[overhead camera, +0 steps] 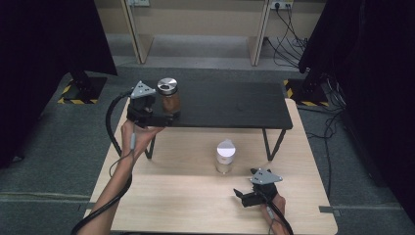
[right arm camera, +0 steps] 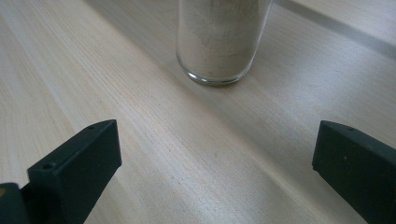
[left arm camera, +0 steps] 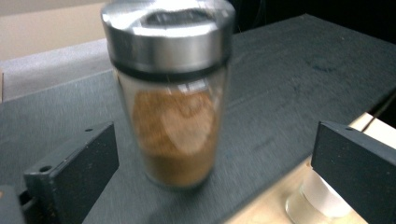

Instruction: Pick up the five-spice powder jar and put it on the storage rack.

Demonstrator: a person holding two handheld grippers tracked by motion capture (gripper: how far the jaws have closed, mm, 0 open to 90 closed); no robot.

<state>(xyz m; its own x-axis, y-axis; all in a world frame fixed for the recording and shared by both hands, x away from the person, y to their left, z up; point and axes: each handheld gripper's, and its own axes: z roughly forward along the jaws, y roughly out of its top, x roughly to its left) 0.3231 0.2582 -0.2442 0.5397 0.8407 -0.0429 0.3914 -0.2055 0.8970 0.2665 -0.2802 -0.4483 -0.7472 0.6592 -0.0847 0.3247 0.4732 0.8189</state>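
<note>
A glass jar of brown spice [overhead camera: 169, 96] with a metal lid stands upright on the left end of a black raised shelf [overhead camera: 230, 105]. My left gripper [overhead camera: 164, 113] is open at the shelf's front left corner. In the left gripper view the brown jar [left arm camera: 175, 98] stands just beyond and between the wide-apart jaws, touching neither. My left gripper [left arm camera: 212, 156] holds nothing. A white-lidded jar of pale powder [overhead camera: 225, 155] stands on the wooden table [overhead camera: 171, 205]. My right gripper [overhead camera: 243, 195] is open, just in front and right of it. The pale jar's base [right arm camera: 218, 42] is ahead of my right gripper [right arm camera: 210, 158].
The shelf stands on thin black legs [overhead camera: 270, 143] over the back half of the table, with room beneath it. The pale jar [left arm camera: 313, 200] shows below the shelf edge in the left gripper view. Cables and dark stands lie on the floor around the table.
</note>
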